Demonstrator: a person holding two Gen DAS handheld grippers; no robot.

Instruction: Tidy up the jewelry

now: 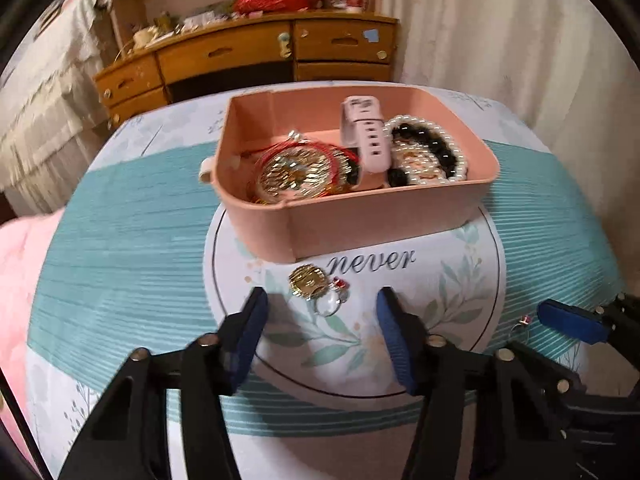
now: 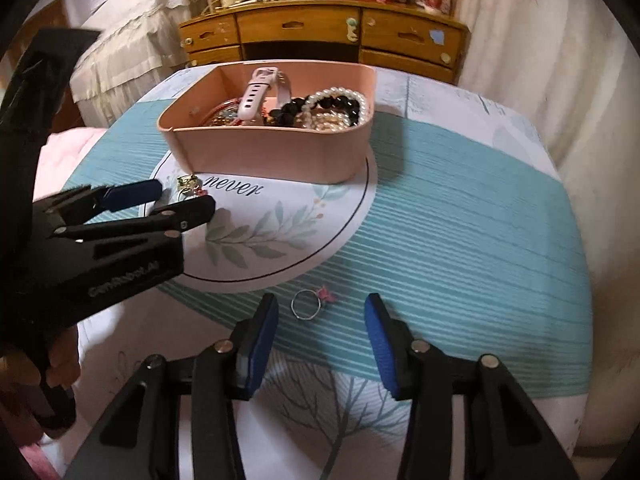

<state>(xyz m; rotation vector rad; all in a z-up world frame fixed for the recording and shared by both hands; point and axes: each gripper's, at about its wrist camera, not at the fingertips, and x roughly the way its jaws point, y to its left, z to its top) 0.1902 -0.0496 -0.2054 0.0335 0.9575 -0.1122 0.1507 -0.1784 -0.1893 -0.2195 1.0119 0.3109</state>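
Both my tools gaping empty: left tool (image 1: 322, 300) over what looks like gold rings (image 1: 316, 286), right tool (image 2: 322, 312) on silver ring (image 2: 306, 306), pink box (image 2: 272, 148) at 12 o'clock next.

At frame centre, the matt pink plastic tray (image 1: 384, 228) looks smooth. Inside it lie a glossy gold metal pendant (image 1: 298, 178), a satiny pale pink rubbery watch strap (image 1: 366, 140) and shiny white pearl and black bead strands (image 1: 428, 152). The printed teal and white tablecloth (image 2: 460, 216) appears smooth, faintly sheened. Lower centre, a thin polished silver metal ring (image 2: 306, 305). At the top of the frame, a lacquered wooden dresser (image 2: 320, 36).
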